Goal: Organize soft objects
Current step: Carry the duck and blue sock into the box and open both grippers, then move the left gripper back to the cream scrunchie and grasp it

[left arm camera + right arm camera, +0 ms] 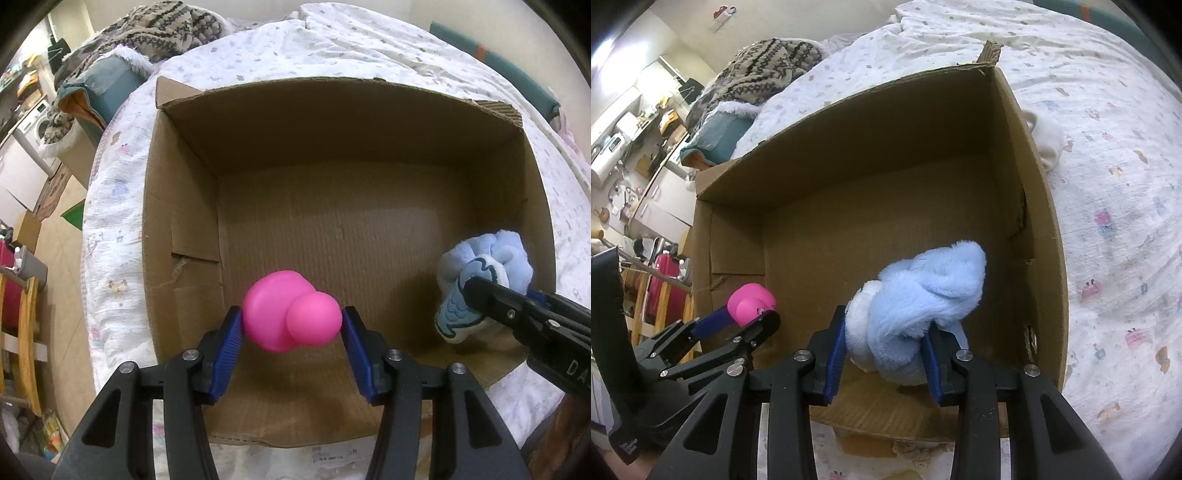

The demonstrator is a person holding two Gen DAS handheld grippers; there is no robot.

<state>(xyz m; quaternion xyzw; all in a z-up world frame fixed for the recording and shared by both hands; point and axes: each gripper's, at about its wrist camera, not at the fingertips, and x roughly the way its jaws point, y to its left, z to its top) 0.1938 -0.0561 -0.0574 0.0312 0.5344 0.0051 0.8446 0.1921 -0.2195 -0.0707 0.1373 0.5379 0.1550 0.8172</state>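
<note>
An open cardboard box (184, 206) stands on a bed with a white patterned cover. My left gripper (291, 325) is shut on a pink rubber toy (288, 314) and holds it over the box's near left part; the toy also shows in the right wrist view (750, 301). My right gripper (886, 350) is shut on a light blue plush toy (923, 295) and holds it over the box's near right part. The plush also shows in the left wrist view (480, 273), with the right gripper's fingers (491, 295) around it. The box's floor (831, 229) looks bare.
The bed cover (1108, 184) spreads around the box. A white soft object (1049, 144) lies on the cover just outside the box's right wall. A patterned knit blanket (162, 29) and teal pillow (107, 85) lie at the bed's far left. Room furniture stands left.
</note>
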